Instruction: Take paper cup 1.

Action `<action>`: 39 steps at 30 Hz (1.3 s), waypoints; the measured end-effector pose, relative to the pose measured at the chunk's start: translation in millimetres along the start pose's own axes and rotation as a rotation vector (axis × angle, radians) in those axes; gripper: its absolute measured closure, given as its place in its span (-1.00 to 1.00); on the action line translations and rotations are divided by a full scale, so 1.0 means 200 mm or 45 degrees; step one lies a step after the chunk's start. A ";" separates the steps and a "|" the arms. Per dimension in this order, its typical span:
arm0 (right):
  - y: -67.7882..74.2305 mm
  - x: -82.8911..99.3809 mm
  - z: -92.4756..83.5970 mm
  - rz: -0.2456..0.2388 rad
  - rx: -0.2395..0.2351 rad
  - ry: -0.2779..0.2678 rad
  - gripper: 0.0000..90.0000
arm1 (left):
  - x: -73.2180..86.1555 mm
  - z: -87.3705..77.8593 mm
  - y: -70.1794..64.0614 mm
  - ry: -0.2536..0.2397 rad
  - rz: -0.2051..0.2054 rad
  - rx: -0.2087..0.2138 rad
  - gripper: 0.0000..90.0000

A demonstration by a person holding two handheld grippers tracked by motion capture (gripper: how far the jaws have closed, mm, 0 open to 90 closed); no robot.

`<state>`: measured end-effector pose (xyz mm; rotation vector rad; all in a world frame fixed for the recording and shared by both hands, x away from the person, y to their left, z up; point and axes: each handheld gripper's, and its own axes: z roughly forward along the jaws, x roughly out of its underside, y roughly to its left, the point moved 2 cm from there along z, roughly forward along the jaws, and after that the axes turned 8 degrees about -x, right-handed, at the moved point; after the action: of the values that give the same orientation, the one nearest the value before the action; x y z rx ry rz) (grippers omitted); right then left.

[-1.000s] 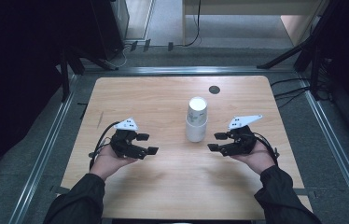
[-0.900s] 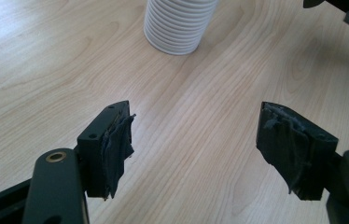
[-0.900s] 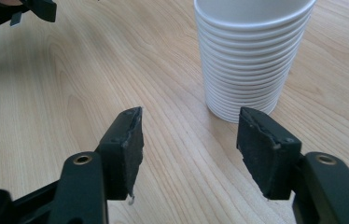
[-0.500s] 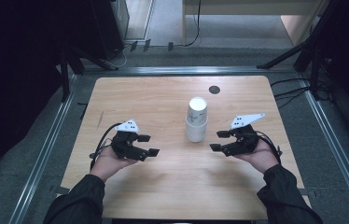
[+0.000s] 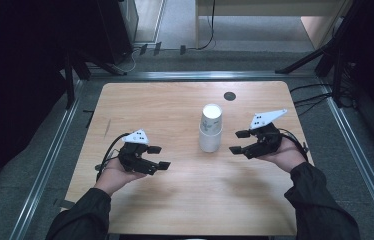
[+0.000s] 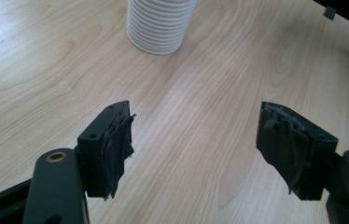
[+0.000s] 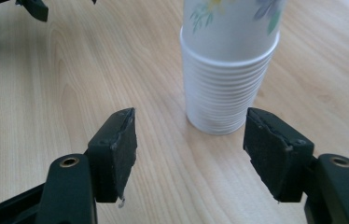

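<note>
Here we are at the approach, folks: the stack of paper cups [image 5: 210,129] stands upright in the middle of the tabletop [image 5: 185,205], and both claws flank it. The right claw [image 5: 238,142] sits just beside the stack, tips aimed at its lower half, jaws apart with nothing between them. In the right gripper view the stack [image 7: 228,70] rises just ahead of that claw [image 7: 189,151], a little toward its right-hand pad; you can see the ribbed white outer cup at the bottom and a flowered cup nested in its top.

The left claw [image 5: 159,157] hangs well apart from the stack, low over the tabletop, jaws also standing apart and holding nothing. In the left gripper view the foot of the stack [image 6: 159,25] sits far ahead of that claw [image 6: 193,140] and off toward its left-hand pad, with bare wood between.

My read: this is the reach-in, nothing gripped yet, and the right claw looks like the one going first. The next move calls for easing it forward and slightly rightward so the pads straddle the cup walls, then closing gently, since thin paper will buckle under a hard squeeze. If the aim is to pull one cup free, the left claw would need to travel in and steady the lower cups, or the whole stack may lift or tip.
</note>
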<state>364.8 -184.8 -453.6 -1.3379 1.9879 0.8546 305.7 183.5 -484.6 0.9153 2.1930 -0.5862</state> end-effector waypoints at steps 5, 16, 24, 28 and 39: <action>-0.05 -0.07 -0.05 0.007 -0.006 0.006 -0.22 | 0.01 0.00 0.00 -0.001 0.012 -0.029 -0.41; -0.07 -0.18 -0.09 -0.025 0.022 0.028 -0.23 | 0.00 -0.01 0.01 -0.010 -0.017 -0.013 -0.41; -0.12 -0.28 -0.10 -0.044 -0.004 0.015 -0.29 | 0.00 0.00 0.01 0.006 -0.014 0.000 -0.41; -0.15 -0.32 -0.10 -0.045 -0.028 0.002 -0.35 | 0.01 -0.01 0.01 0.002 -0.021 0.003 -0.41; -0.19 -0.39 -0.04 -0.049 -0.083 0.020 -0.46 | 0.00 0.00 0.01 0.002 -0.019 0.013 -0.41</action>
<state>424.2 -158.4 -395.4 -1.4187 1.9548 0.9009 306.4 185.9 -484.9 0.9054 2.2017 -0.6045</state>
